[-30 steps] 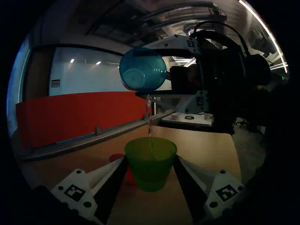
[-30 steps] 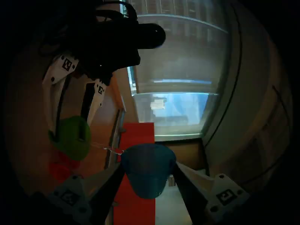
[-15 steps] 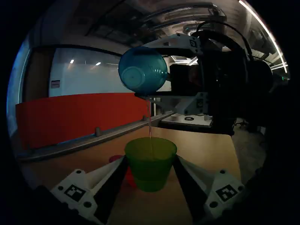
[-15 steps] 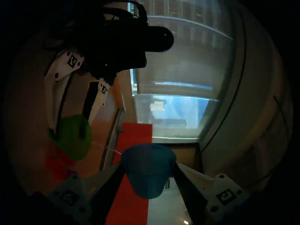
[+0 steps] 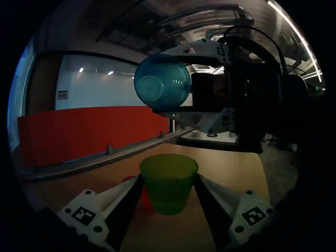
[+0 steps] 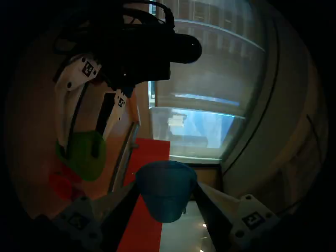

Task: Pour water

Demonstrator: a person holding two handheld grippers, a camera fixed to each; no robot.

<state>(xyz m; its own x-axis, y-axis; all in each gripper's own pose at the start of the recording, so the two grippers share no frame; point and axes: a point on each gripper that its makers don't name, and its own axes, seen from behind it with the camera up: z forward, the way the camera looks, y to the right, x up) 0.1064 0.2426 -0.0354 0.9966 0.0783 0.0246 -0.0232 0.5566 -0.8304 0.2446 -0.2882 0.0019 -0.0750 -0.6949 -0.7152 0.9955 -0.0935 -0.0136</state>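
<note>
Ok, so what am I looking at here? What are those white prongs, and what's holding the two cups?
There is no robot here. A person holds a two-finger gripper in each hand, and a fisheye camera rides on each one, looking along its fingers. The left gripper view looks out from the left gripper, whose white fingers press on an upright green cup at a wooden table. A red object sits just behind that cup. Higher up, the right gripper holds a blue cup tipped on its side. The right gripper view looks tilted because that hand is turned; there the blue cup sits between its own fingers. No stream of water shows between the cups.
</note>
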